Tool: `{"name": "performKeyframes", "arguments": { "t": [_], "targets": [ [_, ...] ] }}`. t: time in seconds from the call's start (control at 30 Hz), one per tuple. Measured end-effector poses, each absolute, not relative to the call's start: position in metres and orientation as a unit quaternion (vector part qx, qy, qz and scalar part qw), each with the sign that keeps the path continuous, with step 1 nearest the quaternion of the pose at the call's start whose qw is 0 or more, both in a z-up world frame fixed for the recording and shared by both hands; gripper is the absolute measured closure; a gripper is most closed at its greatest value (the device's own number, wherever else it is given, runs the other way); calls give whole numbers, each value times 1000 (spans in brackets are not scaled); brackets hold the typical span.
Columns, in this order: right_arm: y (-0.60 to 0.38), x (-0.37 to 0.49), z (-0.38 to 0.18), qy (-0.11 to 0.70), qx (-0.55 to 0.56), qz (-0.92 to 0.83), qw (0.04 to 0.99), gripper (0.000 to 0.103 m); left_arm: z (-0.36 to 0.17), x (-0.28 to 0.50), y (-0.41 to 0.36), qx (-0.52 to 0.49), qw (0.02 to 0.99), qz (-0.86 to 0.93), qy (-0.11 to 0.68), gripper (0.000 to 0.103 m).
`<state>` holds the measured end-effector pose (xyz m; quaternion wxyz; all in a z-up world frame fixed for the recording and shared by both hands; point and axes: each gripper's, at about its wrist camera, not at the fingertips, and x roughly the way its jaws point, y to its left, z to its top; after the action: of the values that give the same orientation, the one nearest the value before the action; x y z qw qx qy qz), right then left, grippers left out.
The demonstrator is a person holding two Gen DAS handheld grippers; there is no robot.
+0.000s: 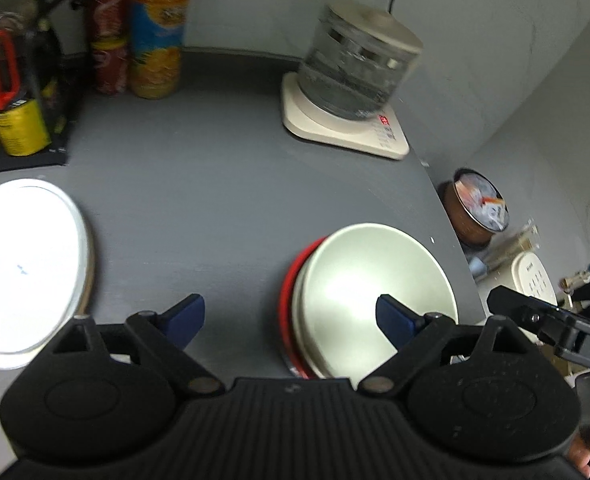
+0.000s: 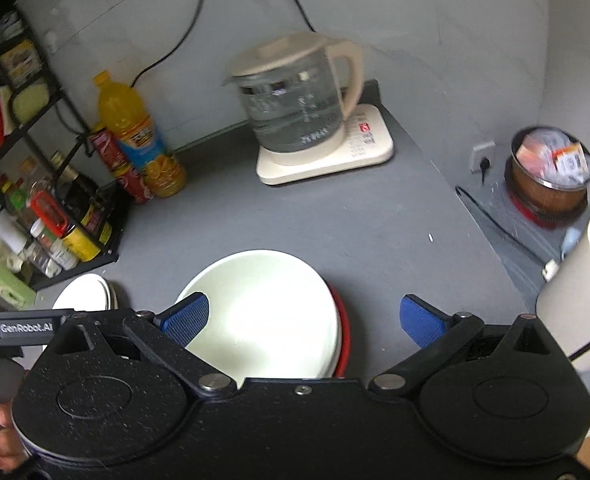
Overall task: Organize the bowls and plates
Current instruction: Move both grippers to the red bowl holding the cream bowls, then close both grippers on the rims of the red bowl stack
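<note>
A cream plate (image 1: 371, 288) lies on top of a red plate (image 1: 289, 300) on the grey counter; in the right wrist view the same cream plate (image 2: 267, 312) covers the red plate (image 2: 345, 332). A white plate (image 1: 23, 268) sits apart at the left, seen small in the right wrist view as the white plate (image 2: 83, 294). My left gripper (image 1: 291, 316) hovers open, its right pad over the cream plate and nothing between the fingers. My right gripper (image 2: 307, 316) is open too, left pad above the cream plate's left rim.
A glass kettle (image 2: 299, 108) on a cream base (image 2: 327, 160) stands at the back. Bottles and cans (image 2: 143, 144) and a black rack of jars (image 2: 47, 208) fill the left. The counter edge (image 2: 487, 232) drops at the right toward a brown bin (image 2: 547, 180).
</note>
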<state>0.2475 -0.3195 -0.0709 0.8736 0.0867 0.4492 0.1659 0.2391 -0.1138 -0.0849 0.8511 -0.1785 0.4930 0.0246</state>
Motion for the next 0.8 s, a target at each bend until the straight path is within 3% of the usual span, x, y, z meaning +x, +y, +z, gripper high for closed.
{"name": "performKeyframes", "arguments": {
  "t": [0.2, 0.47, 0.73, 0.8],
  "targets": [
    [-324, 253, -91, 476, 100, 151, 860, 10, -108, 256, -119, -184, 837, 3, 516, 15],
    [-320, 266, -118, 513, 113, 128, 841, 23, -139, 281, -113, -199, 805, -18, 558, 32],
    [-318, 275, -146, 552, 134, 102, 816, 41, -164, 300, -113, -185, 787, -44, 587, 66],
    [-316, 277, -151, 560, 134, 98, 811, 55, -170, 303, -112, -182, 781, -44, 595, 73]
  ]
}}
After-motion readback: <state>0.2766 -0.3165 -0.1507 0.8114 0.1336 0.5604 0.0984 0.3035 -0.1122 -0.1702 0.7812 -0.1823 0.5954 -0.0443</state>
